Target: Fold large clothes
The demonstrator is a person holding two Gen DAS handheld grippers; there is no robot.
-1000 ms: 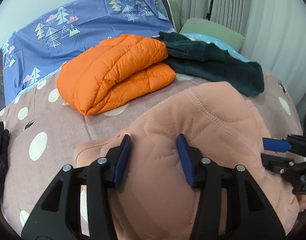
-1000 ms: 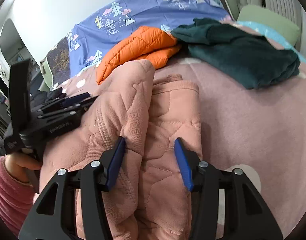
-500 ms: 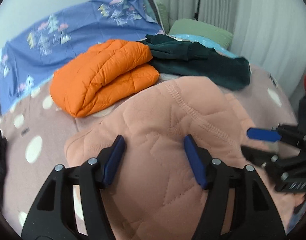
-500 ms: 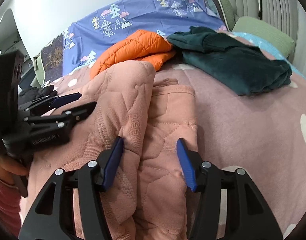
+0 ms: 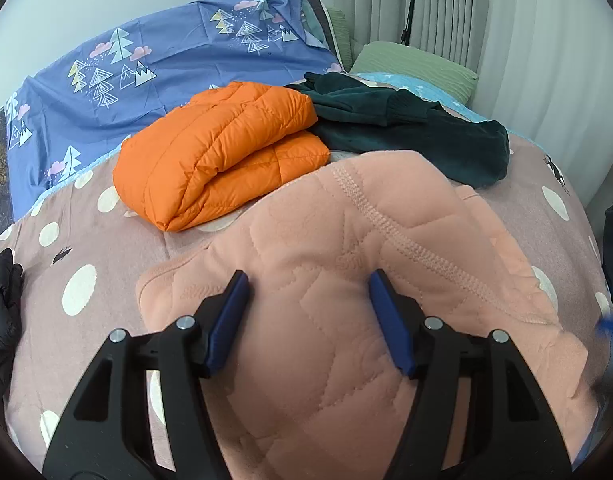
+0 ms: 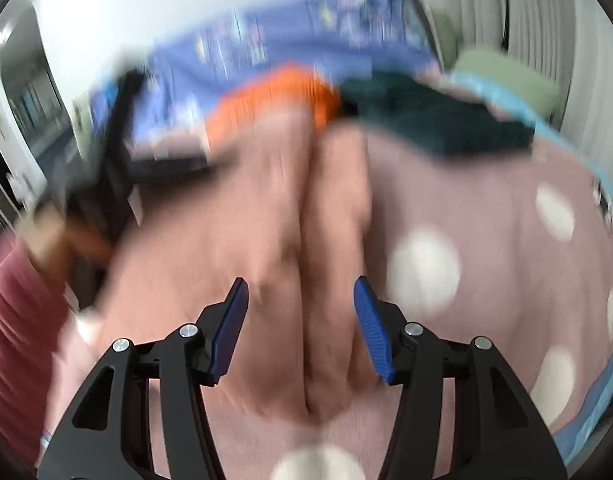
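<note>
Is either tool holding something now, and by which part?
Nothing is held. The left tool and right tool are open above the folded pink quilted garment, pads apart.

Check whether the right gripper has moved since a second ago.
Yes. The right gripper has pulled back toward the viewer along the pink garment; a white dot on the bedspread now sits beside its right finger.

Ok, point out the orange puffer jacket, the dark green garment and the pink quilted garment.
orange puffer jacket (image 5: 222, 148), left wrist view, top folded layer.
dark green garment (image 5: 422, 136), left wrist view, middle.
pink quilted garment (image 5: 326, 248), left wrist view, upper surface.
</note>
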